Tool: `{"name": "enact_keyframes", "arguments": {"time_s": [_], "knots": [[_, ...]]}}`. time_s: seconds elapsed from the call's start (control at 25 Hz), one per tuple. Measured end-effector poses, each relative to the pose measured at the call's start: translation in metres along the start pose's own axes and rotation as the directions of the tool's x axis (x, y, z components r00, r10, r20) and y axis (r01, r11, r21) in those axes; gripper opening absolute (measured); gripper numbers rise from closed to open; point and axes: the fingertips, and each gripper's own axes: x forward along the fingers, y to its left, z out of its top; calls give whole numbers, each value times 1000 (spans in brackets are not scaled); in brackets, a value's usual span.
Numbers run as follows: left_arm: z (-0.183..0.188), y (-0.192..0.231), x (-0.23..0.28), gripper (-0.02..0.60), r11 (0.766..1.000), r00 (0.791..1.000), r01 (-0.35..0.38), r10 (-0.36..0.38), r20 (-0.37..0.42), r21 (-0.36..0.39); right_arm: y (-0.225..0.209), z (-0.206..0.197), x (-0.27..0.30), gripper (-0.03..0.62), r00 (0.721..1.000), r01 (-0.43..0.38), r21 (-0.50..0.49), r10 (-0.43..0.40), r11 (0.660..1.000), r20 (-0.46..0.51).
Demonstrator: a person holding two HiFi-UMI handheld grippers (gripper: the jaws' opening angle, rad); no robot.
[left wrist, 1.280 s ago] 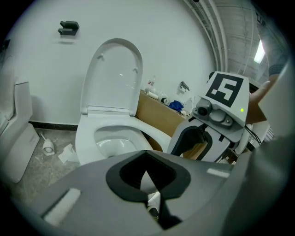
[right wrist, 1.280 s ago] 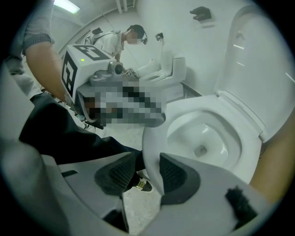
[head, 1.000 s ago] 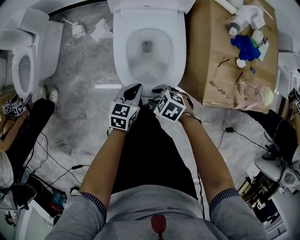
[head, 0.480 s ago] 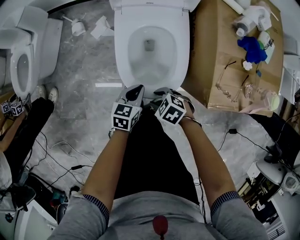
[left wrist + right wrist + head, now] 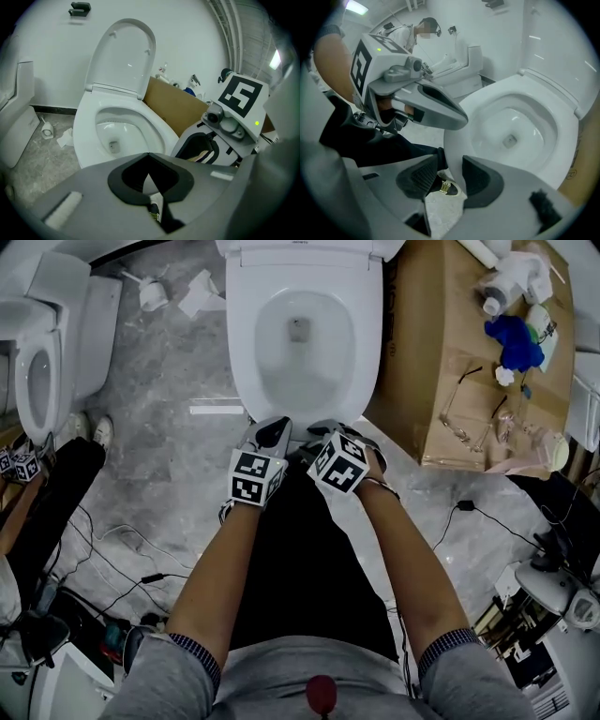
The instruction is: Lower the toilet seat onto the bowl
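Note:
The white toilet bowl [image 5: 246,352] stands at the top centre of the head view. Its seat and lid [image 5: 123,56] stand upright behind the bowl rim [image 5: 86,131]. My left gripper [image 5: 274,430] hovers just at the rim's front edge; in its own view the left gripper [image 5: 149,155] is shut with nothing in it. Beside it on the right, my right gripper [image 5: 323,427] is at the same edge. In its own view the right gripper [image 5: 451,176] is open, with the front of the rim [image 5: 459,140] showing beyond the gap. Neither gripper touches the seat.
A cardboard box [image 5: 441,362] with a blue cloth, glasses and bottles stands right of the toilet. A second toilet [image 5: 47,362] is at the left, with paper scraps [image 5: 202,296] and cables [image 5: 122,559] on the floor. Another person [image 5: 417,33] stands at the left.
Both grippers stay at the bowl's front rim. The head view has shifted slightly, so the box and bowl sit a little differently in the picture.

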Motion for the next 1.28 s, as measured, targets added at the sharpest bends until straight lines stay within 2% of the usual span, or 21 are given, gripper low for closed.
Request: {"name": "enact_keyframes", "arguments": {"time_s": [0.64, 1.04, 1.28], "knots": [[-23, 13, 19, 6, 1000, 998, -20, 19, -56, -19, -7, -16, 35, 176, 1000, -14, 35, 15, 999, -28], [-26, 10, 33, 6, 1000, 996, -3, 3, -92, -3, -12, -20, 44, 186, 1000, -10, 79, 12, 997, -16], [-13, 4, 31, 6, 1000, 997, 11, -9, -78, 26, -10, -21, 41, 186, 1000, -22, 107, 22, 994, 0]]}}
